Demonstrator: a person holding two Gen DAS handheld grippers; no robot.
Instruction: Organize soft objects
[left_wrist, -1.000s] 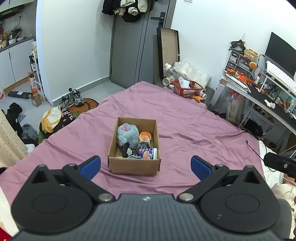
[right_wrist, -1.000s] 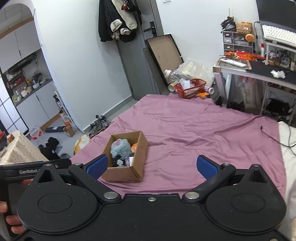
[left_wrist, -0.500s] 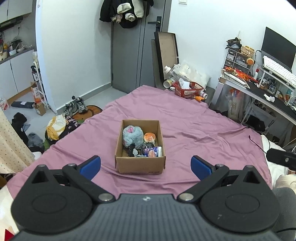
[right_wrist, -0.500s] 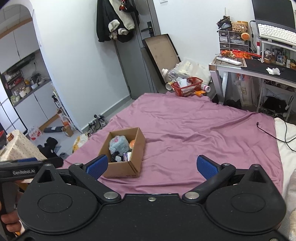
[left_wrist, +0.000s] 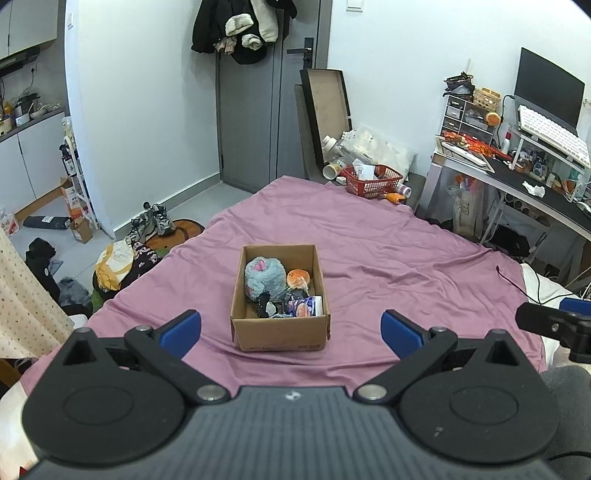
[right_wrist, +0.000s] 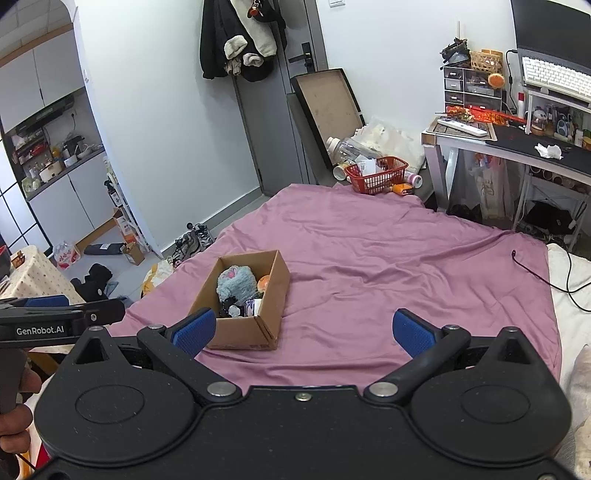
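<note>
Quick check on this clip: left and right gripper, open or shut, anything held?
Left gripper: jaws open wide, holding nothing.
Right gripper: jaws open wide, holding nothing.

One legend reads clearly — "GenRobot.AI", in white letters on the black side of the left gripper (right_wrist: 48, 301), which shows at the left edge of the right wrist view. The cardboard box (left_wrist: 280, 334) carries a dark printed strip low on its near wall, and a packet (left_wrist: 304, 306) inside it bears coloured print — both too small to read. The keys of the white keyboard (right_wrist: 554, 75) cannot be made out.
</note>
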